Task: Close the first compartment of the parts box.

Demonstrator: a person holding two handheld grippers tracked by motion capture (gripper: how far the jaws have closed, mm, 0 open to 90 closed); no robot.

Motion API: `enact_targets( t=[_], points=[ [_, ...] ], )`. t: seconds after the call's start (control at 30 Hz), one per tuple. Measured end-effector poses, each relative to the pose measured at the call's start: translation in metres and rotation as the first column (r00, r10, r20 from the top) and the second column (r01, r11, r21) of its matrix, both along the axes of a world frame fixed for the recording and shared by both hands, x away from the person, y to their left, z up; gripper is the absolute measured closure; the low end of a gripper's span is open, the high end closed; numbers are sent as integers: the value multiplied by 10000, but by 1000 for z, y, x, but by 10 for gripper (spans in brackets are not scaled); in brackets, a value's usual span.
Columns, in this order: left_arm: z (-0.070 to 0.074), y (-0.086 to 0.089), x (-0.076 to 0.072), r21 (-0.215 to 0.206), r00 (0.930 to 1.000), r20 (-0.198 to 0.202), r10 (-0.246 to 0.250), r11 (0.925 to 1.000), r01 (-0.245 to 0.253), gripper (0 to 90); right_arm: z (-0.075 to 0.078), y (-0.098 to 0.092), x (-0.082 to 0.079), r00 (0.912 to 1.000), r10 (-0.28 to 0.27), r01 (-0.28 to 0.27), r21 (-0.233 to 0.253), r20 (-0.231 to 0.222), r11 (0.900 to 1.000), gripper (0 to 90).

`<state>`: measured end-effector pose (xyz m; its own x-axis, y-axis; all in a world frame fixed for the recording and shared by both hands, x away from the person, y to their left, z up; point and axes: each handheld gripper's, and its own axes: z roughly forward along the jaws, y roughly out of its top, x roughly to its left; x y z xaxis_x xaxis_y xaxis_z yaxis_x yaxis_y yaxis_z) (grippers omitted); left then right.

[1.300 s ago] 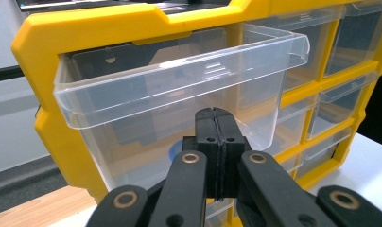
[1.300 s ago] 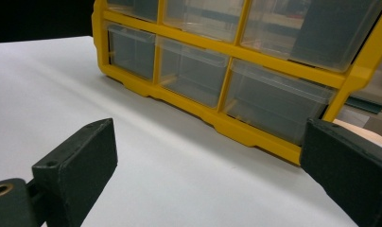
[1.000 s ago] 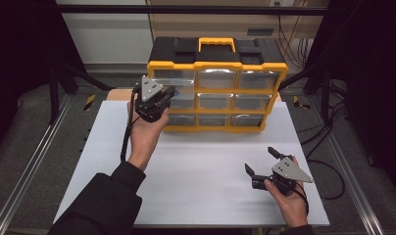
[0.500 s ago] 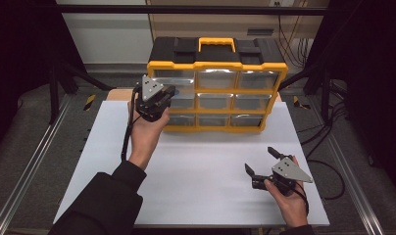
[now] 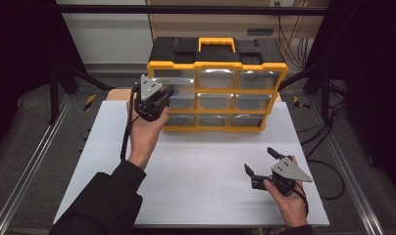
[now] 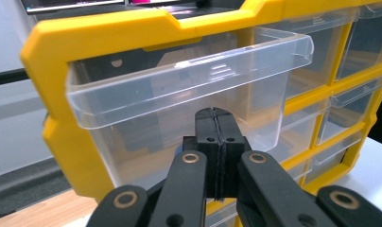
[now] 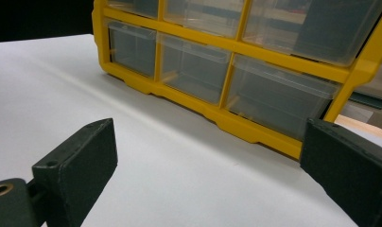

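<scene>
The clear plastic drawer (image 6: 179, 90) in the top-left slot of the yellow-framed parts cabinet (image 5: 216, 83) stands pulled partway out of its slot, its lip jutting forward of the frame. The cabinet sits at the far edge of the white bench (image 5: 196, 181), roughly midway along it, with its black lid and yellow handle on top.

Nearest, by the bench's near right corner, the right gripper (image 5: 259, 161) rests low over the white surface — jaws spread wide, nothing between them. In its own view the two black pads frame the cabinet's bottom row of clear drawers, well apart from them.

Farther in, toward the far left part of the bench, the left gripper (image 5: 167, 93) is raised to the cabinet's left column. Its jaws are pressed fully together — seen in the left gripper view (image 6: 216, 137) just below the drawer's front wall — and whether the tips pinch any part of the drawer cannot be told.
</scene>
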<state>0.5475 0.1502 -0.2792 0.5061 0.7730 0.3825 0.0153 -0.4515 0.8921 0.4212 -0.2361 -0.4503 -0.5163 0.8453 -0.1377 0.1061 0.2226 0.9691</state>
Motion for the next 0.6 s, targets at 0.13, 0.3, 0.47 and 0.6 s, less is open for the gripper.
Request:
enact_targets(
  t=[0.13,0.3,0.47,0.6],
  points=[
    [0,3,1,-85,10000,-1,50,10000,-50,895,0,0,0,10000,18,-18,6,-2,10000,46],
    [-1,4,2,-206,9999,88,82,9998,-81,895,0,0,0,10000,12,-11,29,-42,10000,44],
    [-4,2,4,-290,10000,41,86,9995,-85,895,0,0,0,10000,-36,36,-24,-43,10000,48],
    [-5,1,6,-238,10000,34,63,9997,-62,895,0,0,0,10000,-22,22,-22,-75,10000,46]
  ],
)
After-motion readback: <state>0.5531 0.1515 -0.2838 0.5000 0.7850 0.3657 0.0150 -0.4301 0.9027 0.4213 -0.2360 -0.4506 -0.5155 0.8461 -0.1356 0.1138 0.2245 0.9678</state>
